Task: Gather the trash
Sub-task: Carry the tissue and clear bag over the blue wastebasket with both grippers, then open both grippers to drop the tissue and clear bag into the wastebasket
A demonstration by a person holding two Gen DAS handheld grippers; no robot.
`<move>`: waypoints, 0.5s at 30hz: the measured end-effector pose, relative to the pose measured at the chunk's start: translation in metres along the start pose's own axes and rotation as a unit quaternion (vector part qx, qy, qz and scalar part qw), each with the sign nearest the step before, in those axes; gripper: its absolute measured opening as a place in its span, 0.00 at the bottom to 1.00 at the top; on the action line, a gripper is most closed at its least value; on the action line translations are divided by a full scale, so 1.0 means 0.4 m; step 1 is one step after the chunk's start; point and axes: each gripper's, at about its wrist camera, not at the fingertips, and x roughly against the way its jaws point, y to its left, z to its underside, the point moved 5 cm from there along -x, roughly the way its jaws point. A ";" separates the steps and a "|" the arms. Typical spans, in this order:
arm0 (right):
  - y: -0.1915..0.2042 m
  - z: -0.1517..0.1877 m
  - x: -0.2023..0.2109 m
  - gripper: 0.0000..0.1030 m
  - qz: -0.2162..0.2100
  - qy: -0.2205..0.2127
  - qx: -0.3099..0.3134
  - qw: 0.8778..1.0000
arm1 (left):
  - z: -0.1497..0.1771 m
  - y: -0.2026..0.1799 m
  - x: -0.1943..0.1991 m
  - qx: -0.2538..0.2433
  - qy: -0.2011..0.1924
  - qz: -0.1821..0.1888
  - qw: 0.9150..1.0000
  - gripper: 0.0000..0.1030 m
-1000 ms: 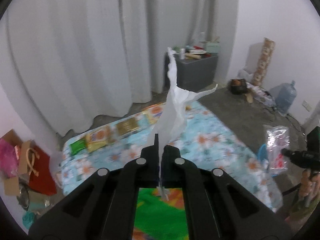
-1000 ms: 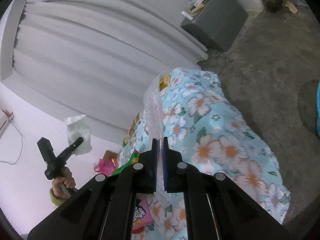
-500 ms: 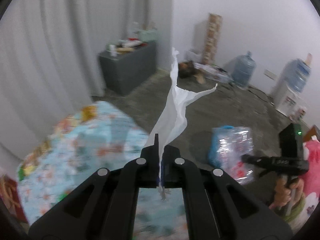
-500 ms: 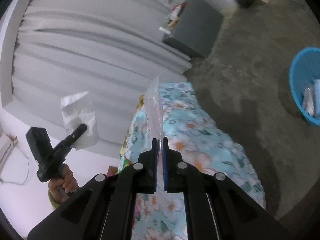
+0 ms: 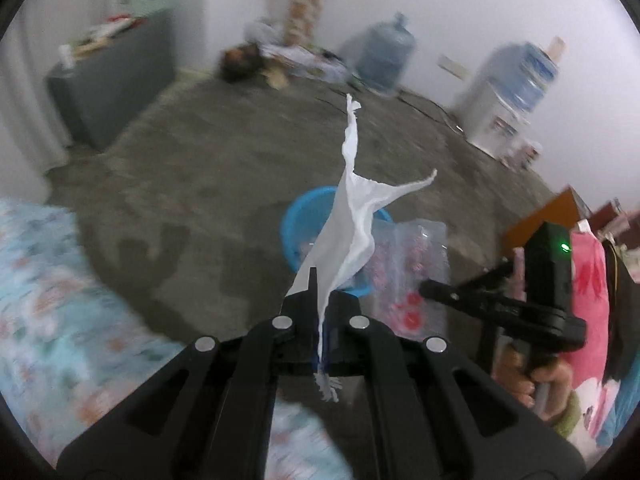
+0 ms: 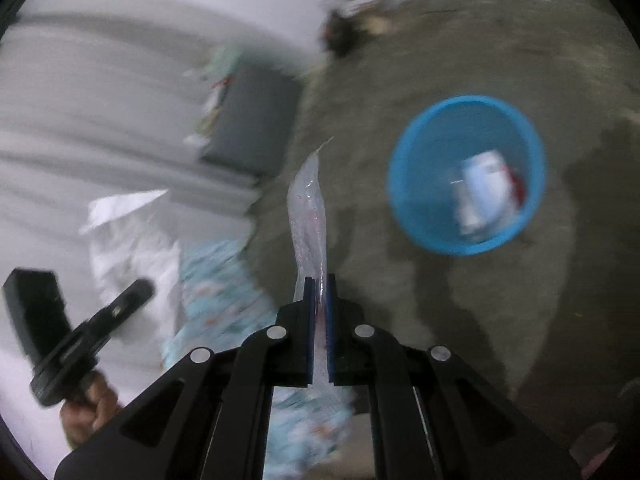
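A second ago both my cameras looked across the flowered bed at the curtain; now the bed has slid to the lower left of each view and the blue bin sits ahead on bare floor.

My left claw (image 5: 319, 296) is clenched on a white tissue (image 5: 352, 216), which stands up from the tips through the middle of the frame, its torn points reaching toward the upper centre and right. Behind it, at centre, the rim of the bin (image 5: 304, 204) shows, partly covered by the tissue. Just right of it hangs the clear plastic bag (image 5: 408, 272) with red print, pinched by my right claw (image 5: 428, 290), which comes in from the right edge with a hand (image 5: 532, 380) on its grip.

In the right wrist view, my right claw (image 6: 319, 284) is clenched on that plastic bag (image 6: 308, 216), which rises as a narrow strip through the centre. The bin (image 6: 404, 200) is in the upper right, standing open, with a white packet (image 6: 480, 192) lying inside. Grey concrete floor (image 6: 460, 308) lies open around the bin on every side that I see. The flowered bed cover (image 6: 216, 280) ends at lower centre-left. A grey cabinet (image 6: 256, 120) stands by the curtain at upper centre-left, well apart from the bin. My left claw (image 6: 140, 290) with the tissue is at the left edge.

In the left view, water jugs (image 5: 384, 56) and clutter line the far wall along the top.
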 end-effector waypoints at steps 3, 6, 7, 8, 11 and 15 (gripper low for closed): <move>-0.075 -0.060 -0.019 0.05 0.024 -0.010 -0.036 0.999 | -0.021 -0.056 -0.111 -0.007 0.024 0.003 1.000 0.00; -0.115 -0.123 -0.057 0.05 0.026 -0.025 -0.063 0.997 | -0.054 -0.091 -0.206 -0.011 0.040 0.006 0.999 0.00; -0.120 -0.131 -0.071 0.07 0.019 -0.025 -0.067 0.997 | -0.067 -0.095 -0.228 -0.013 0.038 0.007 0.999 0.11; -0.137 -0.152 -0.104 0.07 0.026 -0.021 -0.071 0.997 | -0.082 -0.105 -0.255 -0.014 0.034 0.006 0.999 0.46; -0.191 -0.169 -0.187 0.47 0.061 -0.007 -0.090 0.994 | -0.099 -0.100 -0.327 0.001 0.019 -0.026 0.999 0.82; -0.294 -0.129 -0.223 0.56 0.095 -0.007 -0.114 0.989 | -0.080 -0.062 -0.354 0.064 0.035 -0.050 0.996 0.82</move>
